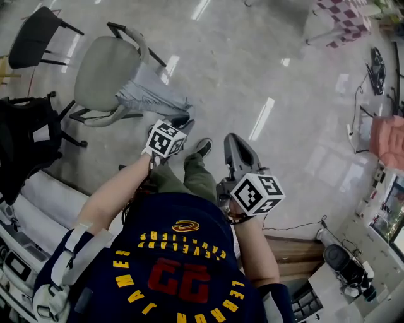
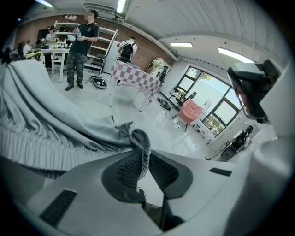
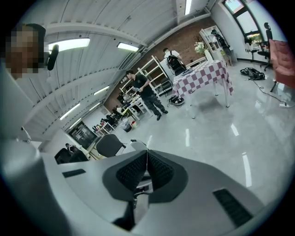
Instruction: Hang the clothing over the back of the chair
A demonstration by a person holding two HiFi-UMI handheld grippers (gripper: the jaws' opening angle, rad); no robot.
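The grey clothing (image 1: 151, 94) hangs off the side of the pale chair (image 1: 104, 72) nearest the person and runs down toward the floor (image 1: 252, 57). The left gripper (image 1: 180, 126) has its jaws clenched on a bunched fold of that cloth. Just beside it to the right, clear of the garment, the right gripper (image 1: 235, 146) has its jaws pressed together on nothing.

Two grippers are showing, the left gripper (image 2: 143, 159) and the right gripper (image 3: 147, 159); one grey garment (image 1: 150, 94), one grey chair (image 1: 104, 72) and one checkered table (image 1: 344, 19) are showing too.
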